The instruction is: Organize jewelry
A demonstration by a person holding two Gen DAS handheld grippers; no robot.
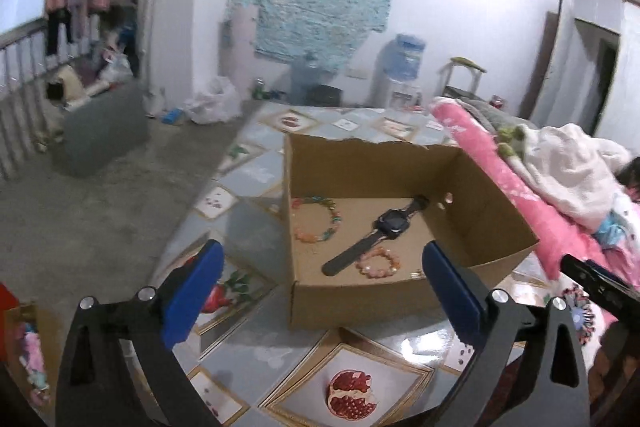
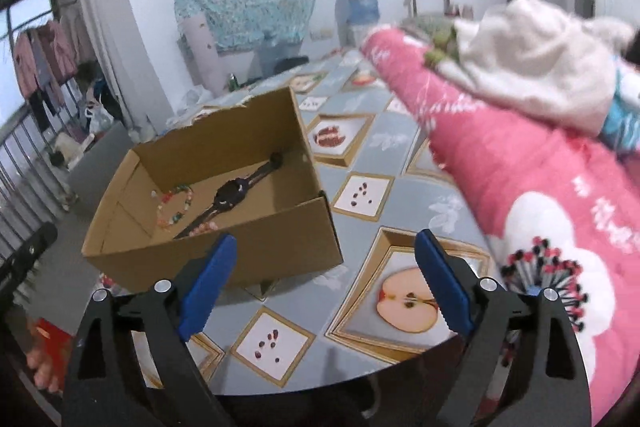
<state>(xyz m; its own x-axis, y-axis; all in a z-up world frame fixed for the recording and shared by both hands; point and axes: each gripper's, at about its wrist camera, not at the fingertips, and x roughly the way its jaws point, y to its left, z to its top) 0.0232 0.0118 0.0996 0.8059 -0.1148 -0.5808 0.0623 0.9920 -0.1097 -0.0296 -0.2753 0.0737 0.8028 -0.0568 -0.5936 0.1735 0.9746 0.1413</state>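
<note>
I am looking down over a round table (image 1: 256, 163) that is filling the middle and lower part of both views, its blue-grey cloth printed with framed fruit pictures. A pink quilt (image 2: 520, 163) with white flower shapes is lying along the right side of each frame, spreading over the table's right edge, and a white fleecy garment (image 2: 532, 67) is sitting on top of it toward the upper right.

An open cardboard box (image 1: 404, 299) is standing on the table, at centre in the left wrist view and at centre left in the right wrist view. All the jewelry I can see is lying on its floor. A black watch (image 1: 384, 227) is stretching diagonally across the middle of the box. A multicoloured bead bracelet (image 1: 316, 219) is lying to the left of the watch, apart from it. A pale pink bead bracelet (image 1: 378, 263) is lying near the box's front wall, touching or just beside the lower end of the watch strap; I cannot tell which.

I am holding my left gripper (image 1: 320, 287) at the bottom of its view, blue pads spread wide, with nothing between them. My right gripper (image 2: 324, 279) is likewise gaping wide and empty at the bottom of its view, above the table to the right of the box.
</note>
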